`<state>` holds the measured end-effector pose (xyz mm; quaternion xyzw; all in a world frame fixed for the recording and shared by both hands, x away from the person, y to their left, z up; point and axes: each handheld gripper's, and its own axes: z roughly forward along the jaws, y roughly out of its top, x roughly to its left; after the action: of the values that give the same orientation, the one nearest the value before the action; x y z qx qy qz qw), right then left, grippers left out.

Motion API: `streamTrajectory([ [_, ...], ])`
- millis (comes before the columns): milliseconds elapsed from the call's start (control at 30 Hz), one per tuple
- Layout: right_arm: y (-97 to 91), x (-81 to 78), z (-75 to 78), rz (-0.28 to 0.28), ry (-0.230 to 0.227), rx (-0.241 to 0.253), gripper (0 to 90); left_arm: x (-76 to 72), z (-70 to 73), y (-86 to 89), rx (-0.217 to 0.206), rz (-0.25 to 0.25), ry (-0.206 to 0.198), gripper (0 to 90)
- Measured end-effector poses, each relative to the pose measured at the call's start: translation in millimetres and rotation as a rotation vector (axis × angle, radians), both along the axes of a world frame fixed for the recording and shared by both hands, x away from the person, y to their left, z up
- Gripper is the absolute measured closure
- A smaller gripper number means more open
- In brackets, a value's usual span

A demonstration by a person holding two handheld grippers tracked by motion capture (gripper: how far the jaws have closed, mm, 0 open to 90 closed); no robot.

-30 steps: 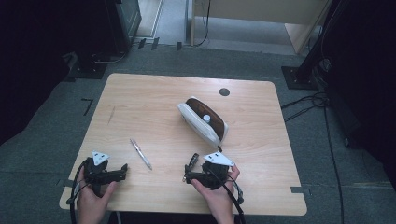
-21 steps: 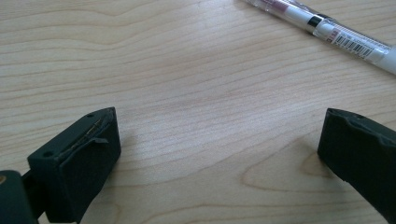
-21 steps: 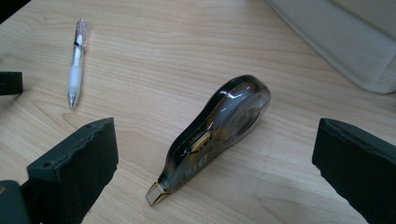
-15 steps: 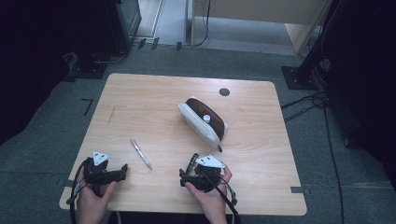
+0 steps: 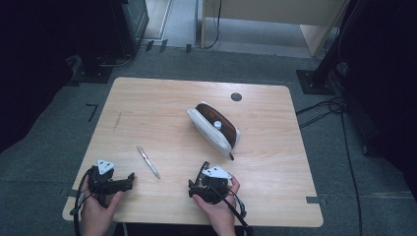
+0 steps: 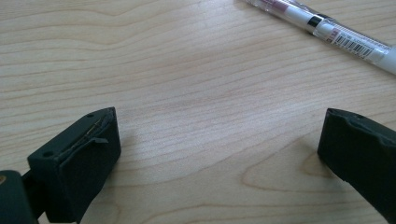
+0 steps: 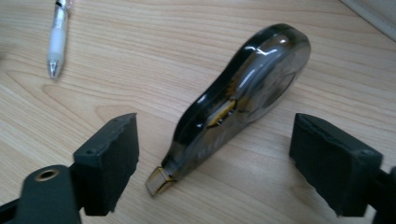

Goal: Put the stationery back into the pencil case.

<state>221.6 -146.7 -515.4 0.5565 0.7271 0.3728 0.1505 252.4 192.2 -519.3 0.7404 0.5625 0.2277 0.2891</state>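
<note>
Fingers (image 7: pixel 109 163) of the right gripper (image 7: pixel 212 165), closing, flank the untouched correction-tape dispenser (image 7: pixel 243 107), hand-hidden from above.

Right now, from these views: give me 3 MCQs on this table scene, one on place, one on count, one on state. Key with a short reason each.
1. Where does the correction tape dispenser lie?
A. Inside the pencil case
B. On the table between the right hand-held gripper's jaws
C. Under the pen

2. How many pens lie on the table?
A. One
B. Two
C. Three

3. What is the state of the pencil case?
A. Zipped shut
C. Open at the top
B. Held by the left hand-held gripper

Key:
1 B: the right hand-held gripper straddles it, pads clear of it, jaws just been closing.
2 A: a single pen shows in the high view.
3 C: its dark inside shows; the left hand-held gripper is open over bare wood.
</note>
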Motion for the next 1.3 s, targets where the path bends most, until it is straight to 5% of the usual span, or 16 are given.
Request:
streamTrajectory([
  [367,-26.3,-2.4,-1.2,-0.008,-0.013,0.042,42.8,0.0,0.0,0.0,0.000,0.000,0.000,0.0],
  [867,-34.2,-5.3,-6.1,0.050,-0.037,0.074,74.4,0.0,0.0,-0.1,0.000,0.001,0.000,0.0],
  [1300,-37.6,-3.6,-6.6,0.060,-0.059,0.035,78.1,0.0,0.0,0.0,0.000,0.000,0.000,0.0],
])
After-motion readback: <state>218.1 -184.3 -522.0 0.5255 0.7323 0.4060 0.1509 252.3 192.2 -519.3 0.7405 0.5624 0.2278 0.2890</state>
